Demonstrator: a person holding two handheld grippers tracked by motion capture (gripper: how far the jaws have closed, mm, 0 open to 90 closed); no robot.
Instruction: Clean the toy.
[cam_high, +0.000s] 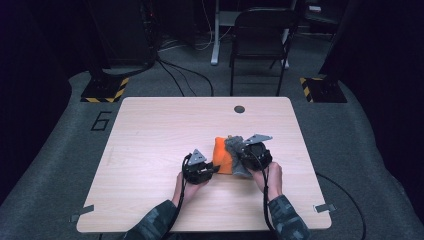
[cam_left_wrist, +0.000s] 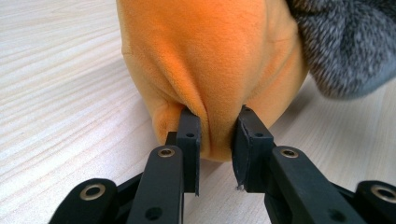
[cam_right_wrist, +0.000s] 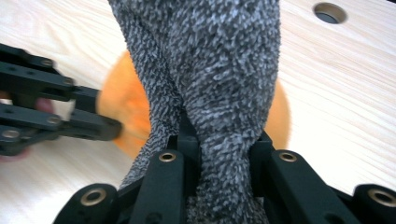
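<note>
Together we held two cloths on the surface (cam_high: 150, 130): our left claw (cam_left_wrist: 215, 135) pinched the orange cloth (cam_left_wrist: 210, 60), our right claw (cam_right_wrist: 219, 154) gripped the grey cloth (cam_right_wrist: 210, 70).

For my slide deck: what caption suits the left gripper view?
Left gripper pinching a fold of orange cloth on a wooden table, grey cloth alongside.

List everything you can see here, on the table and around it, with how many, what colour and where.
orange cloth: one, orange, mid-table, pinched by the left gripper
grey cloth: one, speckled grey, against the orange cloth's right side, pinched by the right gripper
table: one, pale wood, centre
cable hole: one, dark, far table edge
chair: one, black, behind the table
left gripper: one, black, shut on orange cloth
right gripper: one, black, shut on grey cloth
hands: two, near edge
</note>
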